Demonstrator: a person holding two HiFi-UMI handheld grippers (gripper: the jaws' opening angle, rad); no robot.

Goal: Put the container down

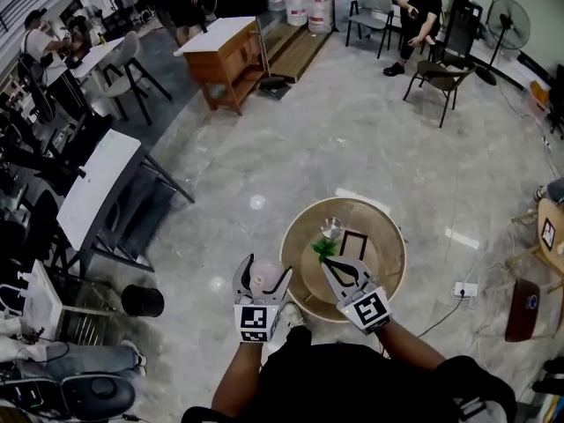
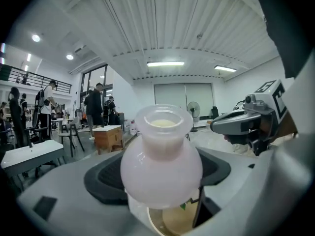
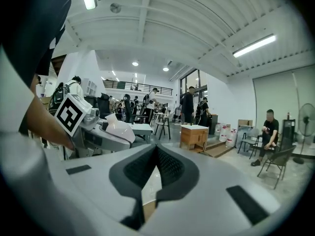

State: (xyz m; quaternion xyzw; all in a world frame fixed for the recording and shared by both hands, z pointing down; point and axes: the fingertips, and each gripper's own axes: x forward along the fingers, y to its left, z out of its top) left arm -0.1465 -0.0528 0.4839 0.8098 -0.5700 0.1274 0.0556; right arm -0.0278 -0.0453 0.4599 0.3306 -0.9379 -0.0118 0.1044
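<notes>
My left gripper (image 1: 263,273) is shut on a pale pink, round-bellied container (image 1: 264,280) with a wide neck. In the left gripper view the container (image 2: 161,156) stands upright between the dark pads (image 2: 106,178), above the rim of a round wooden table (image 2: 172,225). My right gripper (image 1: 328,261) is over the near part of that table (image 1: 388,236), with its jaws closed tip to tip and nothing between them (image 3: 156,151). The right gripper view shows the left gripper (image 3: 98,134) and the container (image 3: 118,127) to its left. A green sprig (image 1: 322,248) lies just beyond the right gripper's tips.
On the round table stand a small clear glass (image 1: 331,228) and a black frame (image 1: 353,245). A power strip (image 1: 464,289) lies on the floor to the right. To the left are a white folding table (image 1: 97,188) and a black bucket (image 1: 143,300). A person sits at the back (image 1: 419,11).
</notes>
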